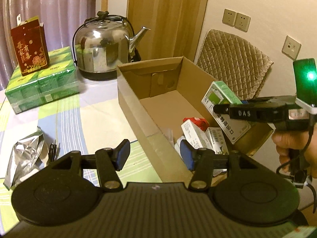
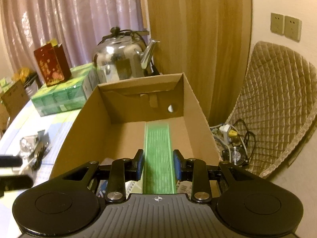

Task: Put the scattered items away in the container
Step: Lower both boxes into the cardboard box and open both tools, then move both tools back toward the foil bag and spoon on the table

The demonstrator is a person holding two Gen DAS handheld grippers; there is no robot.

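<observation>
A dim, warm-lit room. Pleated mauve curtains [image 2: 65, 19] hang across the back from 9 to 12 o'clock. Beside them, at 12 o'clock, stands a tall light-wood panel [image 2: 194, 39]. A cream wall [image 1: 257, 4] fills the 1 to 3 o'clock side, carrying two beige wall sockets [image 1: 236, 19] side by side and a third outlet [image 1: 291, 46] lower, towards 3 o'clock. A chair with a quilted tan cover [image 2: 277, 103] leans against that wall. A table with a pastel checked cloth [image 1: 83, 119] spreads from 6 to 9 o'clock.
</observation>
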